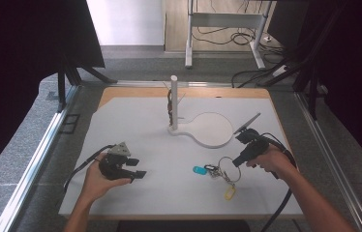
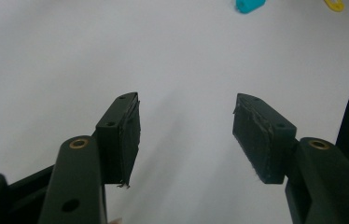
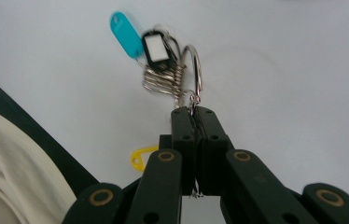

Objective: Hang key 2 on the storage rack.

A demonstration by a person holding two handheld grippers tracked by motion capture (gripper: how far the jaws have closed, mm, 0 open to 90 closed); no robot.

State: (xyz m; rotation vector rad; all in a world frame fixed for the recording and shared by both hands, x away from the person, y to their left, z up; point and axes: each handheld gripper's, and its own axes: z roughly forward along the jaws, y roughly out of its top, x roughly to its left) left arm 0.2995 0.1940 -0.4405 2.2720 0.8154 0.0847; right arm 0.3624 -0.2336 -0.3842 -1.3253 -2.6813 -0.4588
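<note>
A bunch of keyrings (image 1: 226, 167) lies on the white mat (image 1: 169, 193) right of centre, with a blue tag (image 1: 199, 169), a black tag (image 1: 211, 170) and a yellow tag (image 1: 230, 193). My right gripper (image 1: 237, 162) is shut on the big metal ring (image 3: 196, 70); its jaws (image 3: 193, 114) pinch the wire, and several small rings (image 3: 163, 80), the blue tag (image 3: 125, 28) and the black tag (image 3: 155, 46) hang beyond. The yellow tag (image 3: 140, 158) lies below. My left gripper (image 1: 138, 169) rests at the left, open and empty (image 2: 186, 121) above bare mat.
A white stand (image 1: 173, 101) with an upright post, small hooks and a round base plate (image 1: 212, 129) sits at the back middle of the mat. The blue tag (image 2: 249, 4) and yellow tag (image 2: 333, 4) show far off in the left gripper view. Metal rails run along both table sides.
</note>
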